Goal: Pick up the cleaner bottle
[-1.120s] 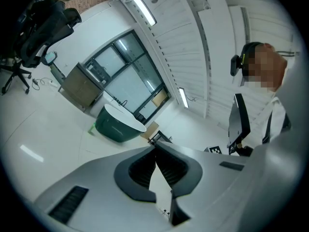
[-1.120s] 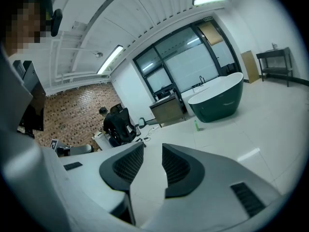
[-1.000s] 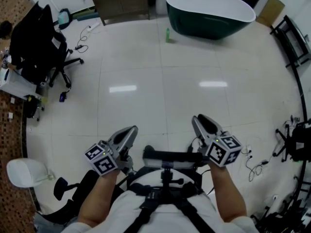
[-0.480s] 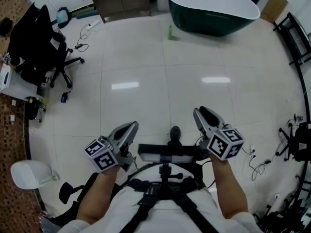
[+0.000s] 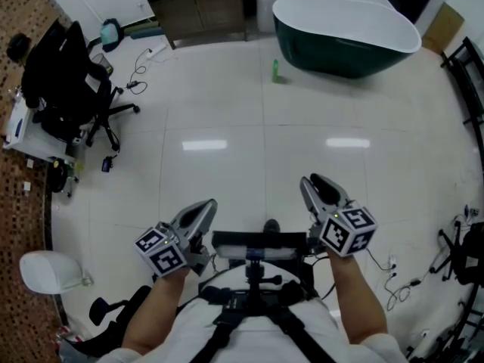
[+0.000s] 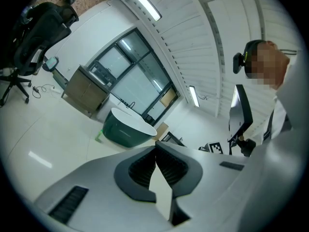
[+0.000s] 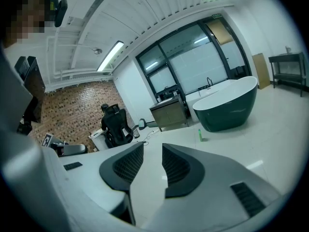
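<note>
Two hand-held grippers sit side by side at the near edge of the head view, each on a forearm reaching forward from the person's chest, and both point toward the far side of the room. At left, the left gripper (image 5: 203, 205) angles slightly right, its jaws pressed together at the tips with nothing caught between them. At right, the right gripper (image 5: 314, 181) angles slightly left and tips a little downward, its jaws standing a narrow gap apart; only floor (image 5: 257, 142) shows through the gap. A black bar (image 5: 261, 240) from a chest harness runs between the two hands. The cleaner bottle (image 5: 276, 70), small and green, stands upright on the pale tiled floor at the far side, just beside the near left end of a dark green bathtub (image 5: 333, 55) and well apart from both grippers. Bare glossy floor lies between the grippers and the bottle. Left of the tub, against the far wall, stands a brown cabinet (image 5: 200, 10). At far left is a black office chair (image 5: 68, 82) with loose cables (image 5: 140, 74) on the floor near it. A black rack (image 5: 465, 66) lines the right edge.
</note>
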A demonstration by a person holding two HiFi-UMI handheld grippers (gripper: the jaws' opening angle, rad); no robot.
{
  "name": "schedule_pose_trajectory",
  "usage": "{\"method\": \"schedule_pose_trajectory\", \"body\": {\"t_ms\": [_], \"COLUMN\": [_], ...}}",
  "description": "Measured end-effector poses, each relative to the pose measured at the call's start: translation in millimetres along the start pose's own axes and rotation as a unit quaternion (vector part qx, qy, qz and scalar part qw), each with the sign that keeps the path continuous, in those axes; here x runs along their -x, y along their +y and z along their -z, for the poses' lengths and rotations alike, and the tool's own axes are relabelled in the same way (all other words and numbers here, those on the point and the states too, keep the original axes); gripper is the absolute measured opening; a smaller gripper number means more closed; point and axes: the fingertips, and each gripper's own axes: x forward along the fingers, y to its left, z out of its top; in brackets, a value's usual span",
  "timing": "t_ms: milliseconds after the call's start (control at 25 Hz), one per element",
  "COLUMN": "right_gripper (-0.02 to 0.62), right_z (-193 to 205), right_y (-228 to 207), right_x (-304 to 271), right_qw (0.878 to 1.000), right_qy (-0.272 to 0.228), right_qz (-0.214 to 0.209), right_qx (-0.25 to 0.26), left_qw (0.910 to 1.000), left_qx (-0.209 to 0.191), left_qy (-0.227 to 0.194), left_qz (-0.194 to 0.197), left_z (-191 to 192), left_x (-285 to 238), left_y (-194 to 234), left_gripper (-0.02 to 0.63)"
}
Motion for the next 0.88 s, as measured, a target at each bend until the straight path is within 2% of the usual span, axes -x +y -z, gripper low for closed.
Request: {"method": "schedule_pose_trajectory", "body": {"t_ms": [200,400,640,880], "right_gripper": [0.114,0.123,0.135,0.135], "right_z": [-28.9,-47.5,-61.1,-74.6], "right_y": [-31.1,-58.6,-77.4,-86.0], "right_x": [-16.6,-28.0,-46.9,-84.2], "right_qw": [0.999,0.999,0.999,0.999], "right_qy": [0.001,0.0,0.005,0.006], "right_qz": [0.004,0.004,0.01,0.033], "right_qx": [0.034,0.039,0.034,0.035], "left_qw": [0.9997,0.9993,0.9994,0.9999], "left_qx": [-0.01,-0.018,-0.018,-0.009], "left_qy": [-0.011,-0.012,-0.01,-0.002], "left_qz": [-0.018,-0.029,-0.028,-0.014], "left_z": [-19.5,-31.6,-50.1,-72.1], "left_x": [-37.9,-70.6,-98.6,-122.0], "left_y": [6.7,10.8,20.3,58.9], "left_gripper": [-0.008,-0.008,-0.008,-0.008]}}
